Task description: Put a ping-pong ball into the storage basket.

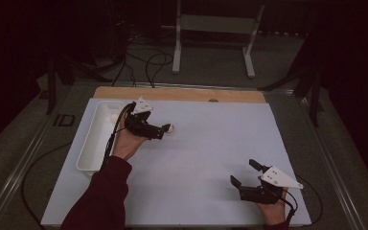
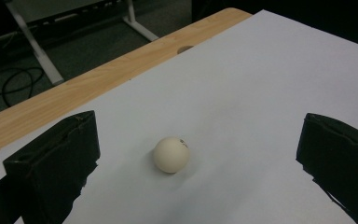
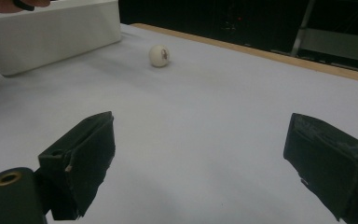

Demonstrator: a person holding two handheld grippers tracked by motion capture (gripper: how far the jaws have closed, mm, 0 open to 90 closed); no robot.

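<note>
- Right gripper (image 1: 243, 173): nearest the camera in the high view, at the near right corner of the white sheet (image 1: 211, 158). Its jaws stand wide apart and hold nothing. It is well apart from the work.
- Left gripper (image 1: 166, 129): held over the far left part of the sheet, just beside the white tray (image 1: 90, 143). Its jaws are spread wide and empty; in its own view they stand either side of the ball (image 2: 171, 154) without touching it.
- Ball: a small off-white ball with a dark mark, resting on the sheet, just off the tips of the left gripper and near the tray. The tray seems to hold another pale, round thing (image 1: 113, 116); what it is cannot be told.
- Step in hand, as judged: lining up the left gripper to grasp the ball.
- Next move, as judged: ease forward until the ball sits between the jaws, then close gently; a nudge could send it rolling.
</note>
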